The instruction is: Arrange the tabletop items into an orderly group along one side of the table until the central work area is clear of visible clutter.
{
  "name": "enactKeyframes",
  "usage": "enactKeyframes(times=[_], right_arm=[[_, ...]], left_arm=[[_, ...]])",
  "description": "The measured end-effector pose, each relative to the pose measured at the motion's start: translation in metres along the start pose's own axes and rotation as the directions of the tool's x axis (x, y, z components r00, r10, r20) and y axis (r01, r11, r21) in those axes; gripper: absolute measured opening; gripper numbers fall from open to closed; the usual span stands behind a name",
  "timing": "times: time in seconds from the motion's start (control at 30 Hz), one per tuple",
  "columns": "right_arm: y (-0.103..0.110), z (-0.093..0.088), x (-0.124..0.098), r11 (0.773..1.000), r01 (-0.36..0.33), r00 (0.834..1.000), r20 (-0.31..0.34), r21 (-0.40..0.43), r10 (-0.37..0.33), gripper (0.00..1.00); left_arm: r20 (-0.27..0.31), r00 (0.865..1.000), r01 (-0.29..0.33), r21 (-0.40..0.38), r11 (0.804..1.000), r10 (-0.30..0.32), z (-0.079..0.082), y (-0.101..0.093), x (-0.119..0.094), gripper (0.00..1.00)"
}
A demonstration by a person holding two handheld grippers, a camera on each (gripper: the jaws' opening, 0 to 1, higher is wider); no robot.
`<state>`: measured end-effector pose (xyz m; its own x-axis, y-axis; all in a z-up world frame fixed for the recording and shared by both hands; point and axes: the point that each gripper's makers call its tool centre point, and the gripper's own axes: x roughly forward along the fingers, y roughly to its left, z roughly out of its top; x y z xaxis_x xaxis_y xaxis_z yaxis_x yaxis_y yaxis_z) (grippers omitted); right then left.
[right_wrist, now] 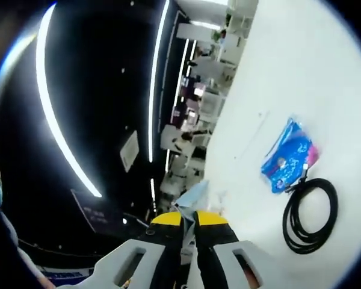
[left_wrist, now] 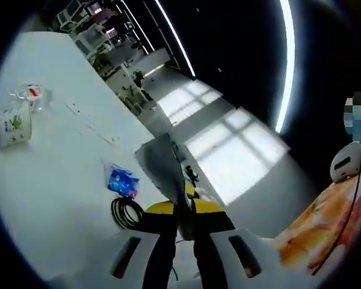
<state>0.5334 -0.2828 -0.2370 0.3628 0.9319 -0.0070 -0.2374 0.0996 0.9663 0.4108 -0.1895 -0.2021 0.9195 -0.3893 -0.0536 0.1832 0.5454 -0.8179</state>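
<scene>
both left fingers [left_wrist: 185, 208] and right fingers [right_wrist: 189, 226] pinch one grey sheet [left_wrist: 162, 162] above the white table [left_wrist: 54, 180]

The right hand-held gripper [right_wrist: 189, 226] pinches a thin pale blue-grey sheet [right_wrist: 192, 195] at the white counter [right_wrist: 301, 72] edge; farther in, a blue plastic packet [right_wrist: 287, 155] touches a coiled black cable [right_wrist: 310, 215].
</scene>
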Motion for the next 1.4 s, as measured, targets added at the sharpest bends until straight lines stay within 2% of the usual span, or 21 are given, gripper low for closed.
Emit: enactKeyframes(times=[0.1,0.13,0.27,0.4,0.5,0.67,0.8,0.93,1.1,1.23,1.3,1.37,1.4], right_arm=[[0.004,-0.002,-0.006,1.000,-0.016,1.000,0.013,-0.008,0.016,0.03],[0.005,-0.004,-0.008,1.000,-0.018,1.000,0.016,-0.006,0.018,0.03],[0.007,-0.020,-0.013,1.000,-0.019,1.000,-0.009,-0.005,0.019,0.03],[0.007,-0.036,-0.011,1.000,-0.012,0.998,-0.059,-0.028,0.011,0.03],[0.007,-0.038,-0.007,0.998,-0.012,0.998,-0.067,-0.057,0.008,0.03],[0.006,-0.037,0.000,0.994,0.001,0.997,-0.072,-0.106,-0.009,0.03],[0.002,-0.040,0.004,0.993,0.014,0.996,-0.081,-0.120,-0.023,0.03],[-0.009,-0.042,0.010,0.984,0.053,0.993,-0.100,-0.167,-0.071,0.03],[-0.021,-0.038,0.026,0.965,0.103,0.985,-0.107,-0.243,-0.132,0.03],[-0.032,-0.034,0.042,0.932,0.153,0.973,-0.114,-0.330,-0.200,0.03],[-0.043,-0.030,0.051,0.910,0.183,0.964,-0.114,-0.373,-0.241,0.03],[-0.047,-0.030,0.058,0.877,0.197,0.953,-0.122,-0.438,-0.276,0.03],[-0.050,-0.034,0.061,0.844,0.204,0.941,-0.138,-0.497,-0.309,0.03]], left_arm=[[0.005,0.997,-0.081,0.005,0.997,0.081,0.003,0.018,-0.005,0.04],[0.012,0.993,-0.119,0.018,0.993,0.119,0.005,0.026,-0.007,0.04],[0.052,0.977,-0.210,0.032,0.977,0.208,0.018,0.043,-0.012,0.02],[0.074,0.967,-0.249,0.054,0.967,0.245,0.032,0.049,-0.013,0.01],[0.063,0.959,-0.280,0.096,0.955,0.275,0.040,0.054,-0.012,0.01],[0.043,0.954,-0.300,0.138,0.944,0.297,0.045,0.059,-0.009,0.01],[0.044,0.952,-0.306,0.140,0.942,0.303,0.048,0.064,-0.010,0.01],[0.029,0.946,-0.323,0.150,0.934,0.322,0.049,0.073,-0.008,0.01],[0.009,0.932,-0.360,0.169,0.918,0.363,0.052,0.092,-0.005,0.01],[0.009,0.919,-0.391,0.160,0.906,0.395,0.061,0.109,-0.002,0.01],[0.005,0.915,-0.399,0.165,0.902,0.404,0.065,0.115,0.000,0.01],[-0.004,0.908,-0.411,0.176,0.894,0.419,0.069,0.123,0.003,0.01],[-0.009,0.905,-0.417,0.184,0.890,0.426,0.072,0.127,0.004,0.01]])
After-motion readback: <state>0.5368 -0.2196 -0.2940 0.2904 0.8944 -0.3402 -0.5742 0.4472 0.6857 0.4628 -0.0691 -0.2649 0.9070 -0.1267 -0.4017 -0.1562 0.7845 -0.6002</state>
